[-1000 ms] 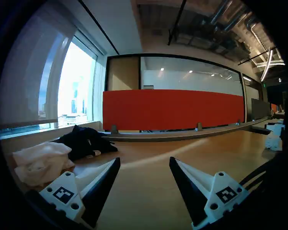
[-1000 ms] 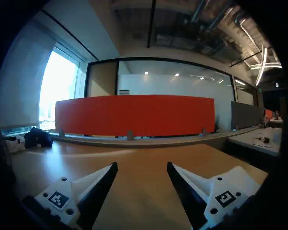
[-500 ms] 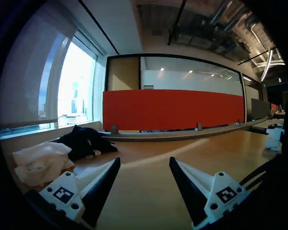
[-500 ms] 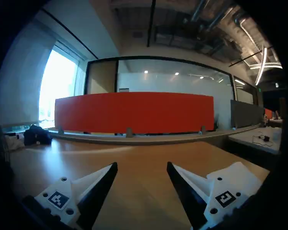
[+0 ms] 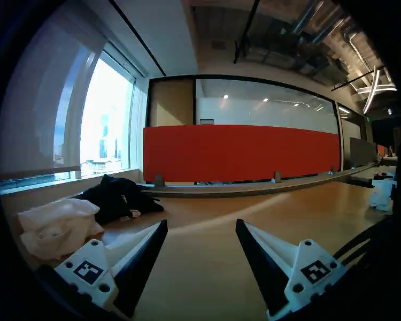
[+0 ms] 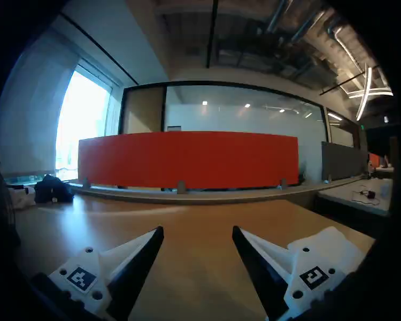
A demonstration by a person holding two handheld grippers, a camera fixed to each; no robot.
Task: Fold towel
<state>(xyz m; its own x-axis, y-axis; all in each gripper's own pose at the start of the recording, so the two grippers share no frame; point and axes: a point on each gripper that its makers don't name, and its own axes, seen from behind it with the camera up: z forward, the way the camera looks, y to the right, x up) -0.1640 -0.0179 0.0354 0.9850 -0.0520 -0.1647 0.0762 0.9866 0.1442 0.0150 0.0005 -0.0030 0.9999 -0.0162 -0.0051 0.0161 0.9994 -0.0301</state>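
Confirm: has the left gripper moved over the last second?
No. In the left gripper view, the red divider and the cream towel sit where they were, so the left gripper has held still, with its jaws open.

A cream towel (image 5: pixel 59 227) lies crumpled in a heap on the wooden desk (image 5: pixel 211 267).

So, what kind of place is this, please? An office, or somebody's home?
Most likely an open-plan office. A long wooden desk carries a red divider panel along its far edge, a glass-walled room stands behind it, and bare pipes and ducts run overhead.
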